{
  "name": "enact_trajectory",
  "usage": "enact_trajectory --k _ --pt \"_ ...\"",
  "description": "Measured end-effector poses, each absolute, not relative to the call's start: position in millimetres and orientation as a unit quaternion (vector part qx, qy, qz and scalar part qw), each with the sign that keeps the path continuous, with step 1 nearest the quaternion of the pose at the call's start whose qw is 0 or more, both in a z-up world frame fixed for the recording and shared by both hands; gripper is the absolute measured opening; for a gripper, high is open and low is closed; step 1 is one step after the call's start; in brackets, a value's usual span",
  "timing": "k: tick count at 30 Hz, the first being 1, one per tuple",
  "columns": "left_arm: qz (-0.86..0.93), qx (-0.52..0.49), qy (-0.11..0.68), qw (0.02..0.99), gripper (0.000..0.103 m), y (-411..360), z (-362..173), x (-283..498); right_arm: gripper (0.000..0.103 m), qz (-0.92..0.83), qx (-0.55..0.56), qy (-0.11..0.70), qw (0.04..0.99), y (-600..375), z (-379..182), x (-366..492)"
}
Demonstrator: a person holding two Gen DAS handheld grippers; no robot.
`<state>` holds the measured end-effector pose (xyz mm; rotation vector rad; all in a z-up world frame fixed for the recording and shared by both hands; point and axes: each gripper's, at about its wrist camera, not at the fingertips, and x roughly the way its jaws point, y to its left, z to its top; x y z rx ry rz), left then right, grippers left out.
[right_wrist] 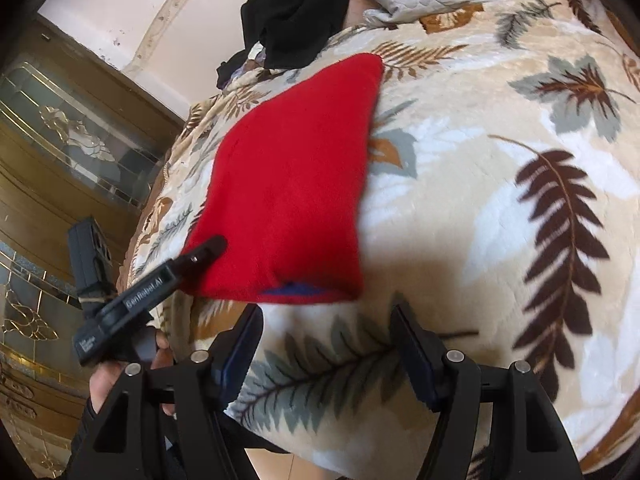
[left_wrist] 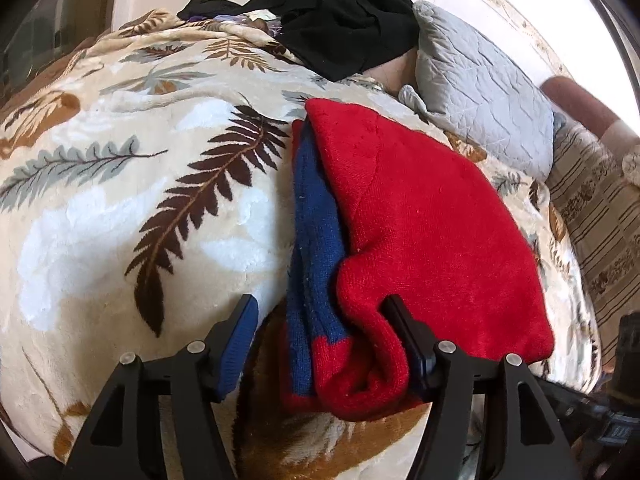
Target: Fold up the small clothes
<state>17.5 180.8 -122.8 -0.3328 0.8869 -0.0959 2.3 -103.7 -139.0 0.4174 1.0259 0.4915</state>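
Observation:
A small red knit garment (left_wrist: 424,220) with a blue part (left_wrist: 316,240) lies folded on the leaf-patterned blanket (left_wrist: 120,200). My left gripper (left_wrist: 320,308) is open, its jaws wide apart around the garment's near rolled edge, the right finger touching the red cloth. In the right wrist view the red garment (right_wrist: 292,176) lies flat ahead, a blue sliver (right_wrist: 292,290) at its near hem. My right gripper (right_wrist: 326,318) is open and empty just in front of that hem. The left gripper's finger (right_wrist: 200,254) rests on the garment's left corner.
A pile of black clothes (left_wrist: 340,20) lies at the far end of the bed, next to a grey quilted pillow (left_wrist: 484,92). A striped patterned sheet (left_wrist: 600,232) is at the right. A wooden glass-fronted cabinet (right_wrist: 60,152) stands beside the bed.

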Motion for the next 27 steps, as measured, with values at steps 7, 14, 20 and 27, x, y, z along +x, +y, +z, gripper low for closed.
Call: enact_trajectory --k 7,14,20,27 --pt "-0.059 -0.188 0.421 0.885 0.068 187 -119 9 0.074 0.235 0.203 0.477 0.822 -109 -141 -1" --pt "-0.046 -0.162 0.427 0.888 0.068 181 -120 11 0.074 0.24 0.207 0.474 0.821 -110 -141 1" --pt "-0.069 -0.182 0.392 0.899 0.068 183 -97 5 0.075 0.238 0.223 0.465 0.823 -119 -135 9" --pt "-0.1 -0.187 0.391 0.895 0.076 183 -83 39 0.08 0.246 0.217 0.457 0.827 -118 -117 58"
